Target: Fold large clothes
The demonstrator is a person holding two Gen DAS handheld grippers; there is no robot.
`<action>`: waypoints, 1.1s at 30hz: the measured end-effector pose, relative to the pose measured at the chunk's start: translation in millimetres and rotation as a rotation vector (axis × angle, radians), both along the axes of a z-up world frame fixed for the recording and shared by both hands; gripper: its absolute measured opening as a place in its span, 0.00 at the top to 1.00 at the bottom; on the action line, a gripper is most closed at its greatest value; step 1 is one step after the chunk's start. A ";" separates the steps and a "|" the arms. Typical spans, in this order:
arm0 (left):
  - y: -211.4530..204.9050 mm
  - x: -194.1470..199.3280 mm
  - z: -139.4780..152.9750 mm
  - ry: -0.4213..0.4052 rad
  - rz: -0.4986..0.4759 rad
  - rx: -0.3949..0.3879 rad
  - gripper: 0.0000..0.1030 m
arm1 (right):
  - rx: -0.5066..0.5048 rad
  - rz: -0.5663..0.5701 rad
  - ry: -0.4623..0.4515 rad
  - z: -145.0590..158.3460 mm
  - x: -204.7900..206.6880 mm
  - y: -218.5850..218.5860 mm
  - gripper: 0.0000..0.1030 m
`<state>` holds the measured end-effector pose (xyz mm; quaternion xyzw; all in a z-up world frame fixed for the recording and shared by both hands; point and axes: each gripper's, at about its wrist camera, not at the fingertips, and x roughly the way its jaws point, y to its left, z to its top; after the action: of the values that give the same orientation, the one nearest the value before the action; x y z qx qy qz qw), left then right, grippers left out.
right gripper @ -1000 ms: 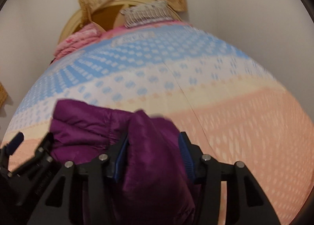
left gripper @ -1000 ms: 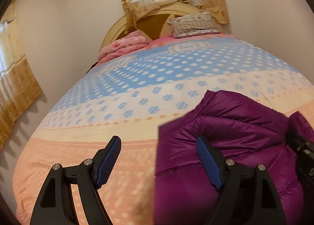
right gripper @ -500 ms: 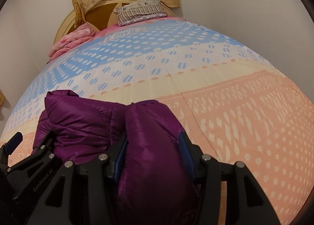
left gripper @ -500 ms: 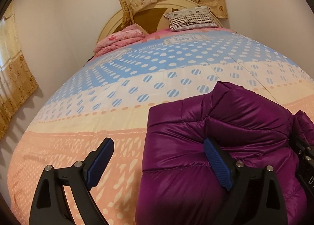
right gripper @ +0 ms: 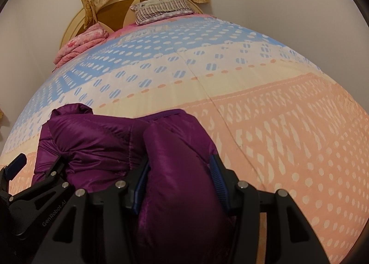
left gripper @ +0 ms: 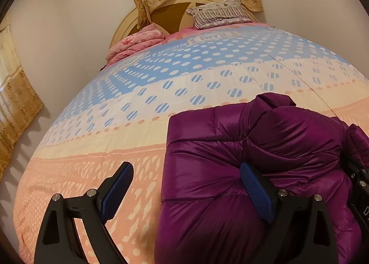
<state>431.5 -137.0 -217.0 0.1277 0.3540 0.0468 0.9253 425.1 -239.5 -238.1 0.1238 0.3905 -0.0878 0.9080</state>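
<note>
Dotted bedspread (left gripper: 161,93), purple puffer jacket (left gripper: 230,171) bunched near the foot edge. Right gripper (right gripper: 180,185) pinches a puffy fold, left gripper (left gripper: 184,190) spread wide (holding nothing). Mid-fold, I'd guess; next lay that flap flat

Purple puffer jacket (left gripper: 265,171), shiny quilted fabric, bunched into a thick, partly folded heap. Fills lower right of left wrist frame; lower centre-left in right wrist frame (right gripper: 129,148). Stitched baffle seams visible, one padded fold bulging forward at bottom centre of the right view, a small crumpled peak at the far top edge.
</note>
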 end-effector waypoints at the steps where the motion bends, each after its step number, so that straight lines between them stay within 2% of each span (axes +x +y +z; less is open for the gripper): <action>1: 0.0 0.3 -0.7 0.002 -0.001 -0.002 0.09 | -0.001 0.001 0.003 -0.5 0.4 0.3 0.48; 33: -0.2 0.7 -7.5 0.019 -0.002 0.009 0.08 | -0.070 -0.002 0.053 -8.1 7.5 7.5 0.44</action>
<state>432.2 -137.2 -224.6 0.1325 0.3625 0.0460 0.9213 432.6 -232.0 -246.2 0.0899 0.4108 -0.1057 0.9011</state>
